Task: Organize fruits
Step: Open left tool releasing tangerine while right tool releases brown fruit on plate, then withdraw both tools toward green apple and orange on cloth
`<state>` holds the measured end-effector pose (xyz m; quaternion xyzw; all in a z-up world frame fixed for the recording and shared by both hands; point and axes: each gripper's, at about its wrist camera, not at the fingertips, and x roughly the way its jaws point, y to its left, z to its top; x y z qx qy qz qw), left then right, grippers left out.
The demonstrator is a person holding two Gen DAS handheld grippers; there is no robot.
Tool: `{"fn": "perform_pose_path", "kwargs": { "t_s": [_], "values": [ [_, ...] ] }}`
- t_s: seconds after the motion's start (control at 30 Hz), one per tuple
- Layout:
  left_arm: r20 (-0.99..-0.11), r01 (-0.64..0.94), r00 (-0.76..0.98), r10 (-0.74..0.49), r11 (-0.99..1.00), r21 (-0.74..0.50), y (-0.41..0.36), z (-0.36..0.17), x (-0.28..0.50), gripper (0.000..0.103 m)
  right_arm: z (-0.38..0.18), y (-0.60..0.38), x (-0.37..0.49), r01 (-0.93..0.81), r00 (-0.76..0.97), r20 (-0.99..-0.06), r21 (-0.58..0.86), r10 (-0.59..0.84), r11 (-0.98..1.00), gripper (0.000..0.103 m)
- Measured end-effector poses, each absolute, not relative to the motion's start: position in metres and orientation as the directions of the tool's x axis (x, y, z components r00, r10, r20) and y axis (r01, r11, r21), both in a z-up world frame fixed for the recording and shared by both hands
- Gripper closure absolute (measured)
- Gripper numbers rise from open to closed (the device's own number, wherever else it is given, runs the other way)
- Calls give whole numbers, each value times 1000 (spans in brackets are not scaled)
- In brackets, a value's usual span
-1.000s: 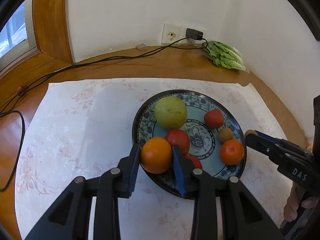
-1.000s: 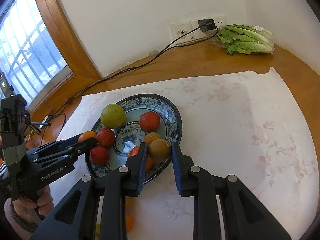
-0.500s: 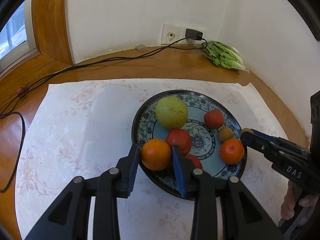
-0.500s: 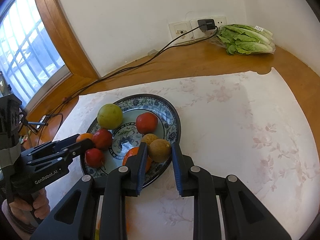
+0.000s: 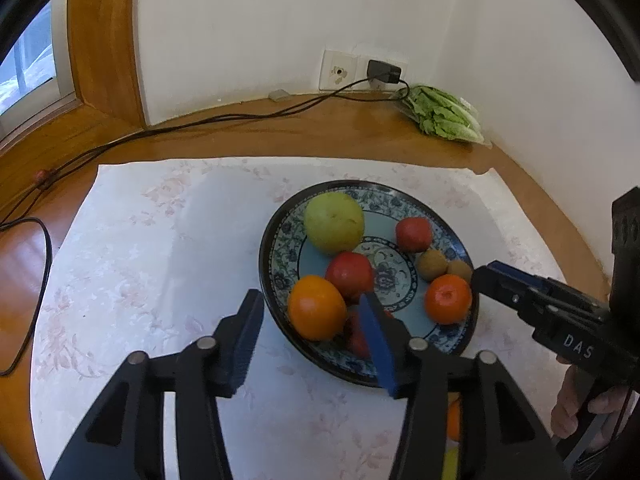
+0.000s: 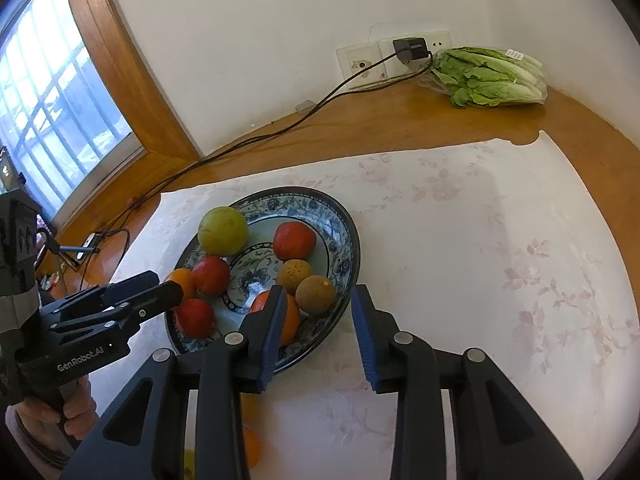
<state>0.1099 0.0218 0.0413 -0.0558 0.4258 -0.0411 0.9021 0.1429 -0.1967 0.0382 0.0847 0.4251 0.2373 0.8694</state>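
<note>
I am opening my left gripper (image 5: 308,336): its jaws are spreading away from the orange (image 5: 317,307), which sits between them on the near-left rim of the patterned plate (image 5: 276,240), and neither pad is pressing on it, so I am holding nothing there. I am opening my right gripper (image 6: 318,334) too, only a little so far; the brown round fruit (image 6: 317,295), a kiwi or something like it, is lying just ahead of the gap on the plate's near-right rim, clear of both pads.

Working outward, the plate is resting near the middle of the pale floral cloth (image 5: 160,248), toward its near edge. On it are a green pear-like fruit (image 5: 334,222) at the far-left side, three red fruits, a second brown one and a tangerine (image 5: 448,298). Another orange fruit (image 6: 250,446) is lying on the cloth beneath my right gripper, close to the near edge and partly hidden.

That stray fruit looks like the next thing to gather. It lies behind and below both sets of fingers, back toward me, so I would be pulling away from the plate before reaching down. It seems nearer my right hand than my left. Being round, it has no long axis to line up with. Bagged lettuce (image 6: 486,78) is sitting in the far-right corner of the wooden top, away from all this
</note>
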Motion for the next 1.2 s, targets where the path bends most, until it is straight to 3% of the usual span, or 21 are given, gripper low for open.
{"fn": "perform_pose_path", "kwargs": {
  "t_s": [0.33,1.2],
  "values": [
    [-763,63,629,-145,989,-136,11,54,92,40,53,-202,120,-352,526,-696,345,489,870,64],
    [-782,138,575,-242,970,-199,-14,60,42,38,58,-217,44,-403,489,-724,307,487,862,62]
  ]
}}
